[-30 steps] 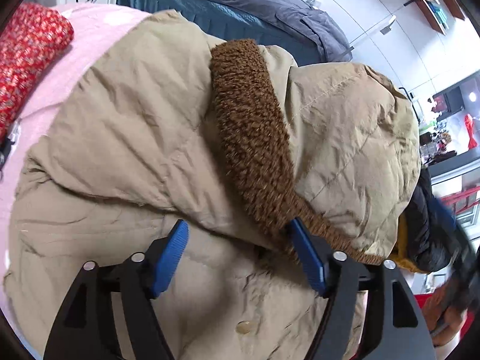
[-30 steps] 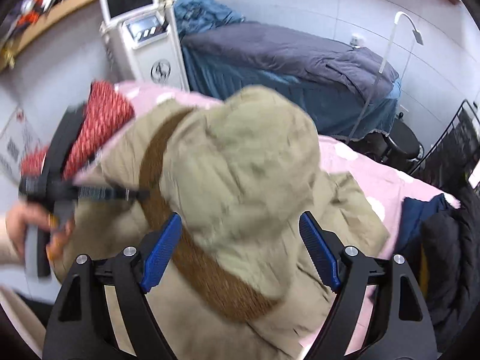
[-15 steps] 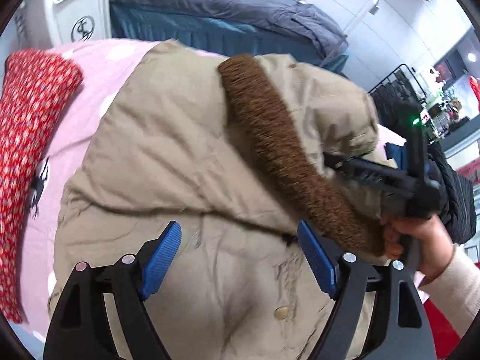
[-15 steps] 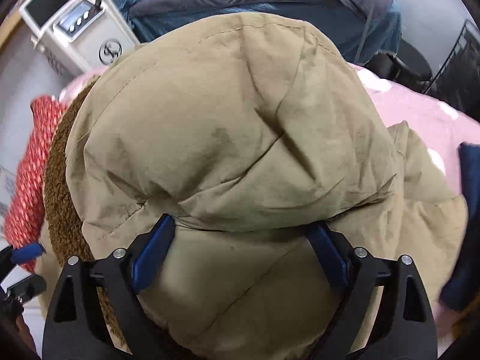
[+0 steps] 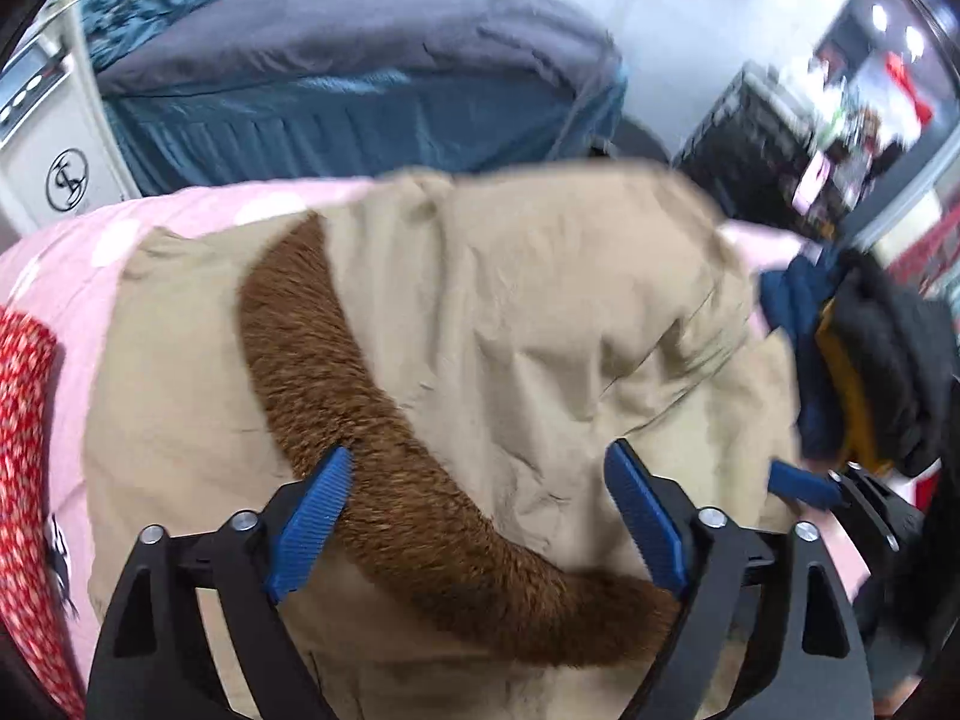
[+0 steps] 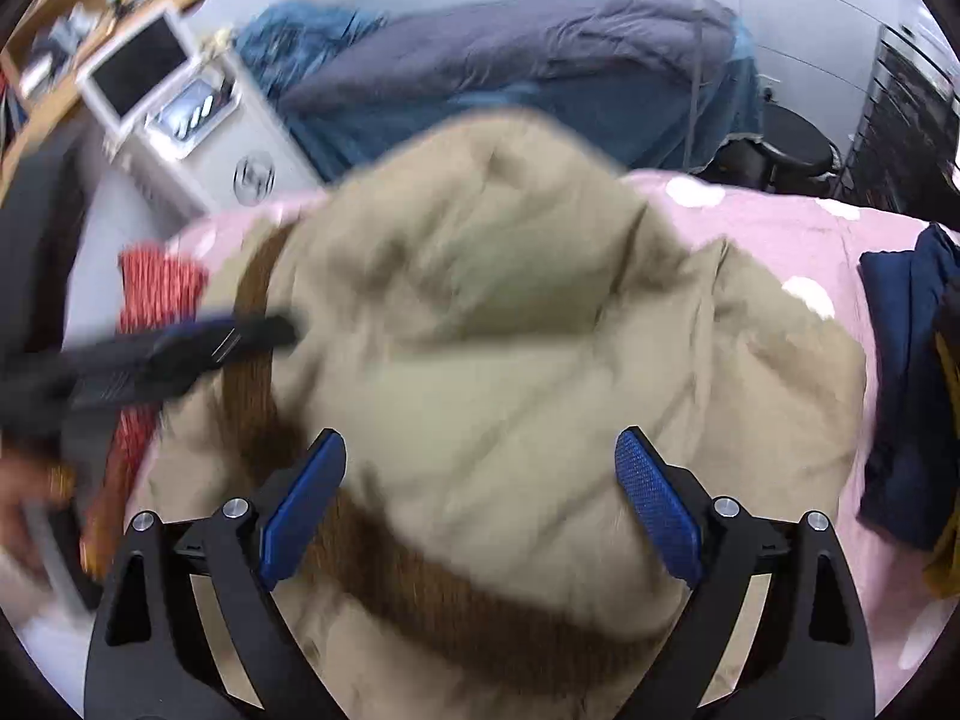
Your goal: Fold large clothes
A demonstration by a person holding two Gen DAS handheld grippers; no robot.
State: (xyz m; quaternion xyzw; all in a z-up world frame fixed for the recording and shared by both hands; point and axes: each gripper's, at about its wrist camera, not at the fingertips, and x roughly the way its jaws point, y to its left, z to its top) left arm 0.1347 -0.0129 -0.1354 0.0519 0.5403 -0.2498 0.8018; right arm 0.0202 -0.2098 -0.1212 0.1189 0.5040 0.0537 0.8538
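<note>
A tan coat (image 5: 540,324) with a brown fleece trim (image 5: 336,420) is being shown lying on a pink spotted bed (image 5: 78,276), its hood (image 6: 492,324) turned over onto the body. Half a second earlier the hood was being pressed close under the right gripper (image 6: 480,498), filling that view; now it is being seen from farther back, with both blue pads wide apart and nothing between them. The left gripper (image 5: 474,510) is likewise being held wide open above the trim, gripping nothing. In the right view the left gripper (image 6: 180,342) is being caught in motion blur beside the trim, so its contact with the cloth cannot be told.

The hood fold is being judged as laid down and released. The coat is otherwise being left bulky, so the sleeves and body are probably still to be folded. A red patterned garment (image 5: 24,456) is being seen at the coat's left, and a dark pile of clothes (image 5: 864,360) at its right, just beside the hem. A grey-covered bed (image 5: 360,48) and a white machine (image 6: 180,120) are being shown behind.
</note>
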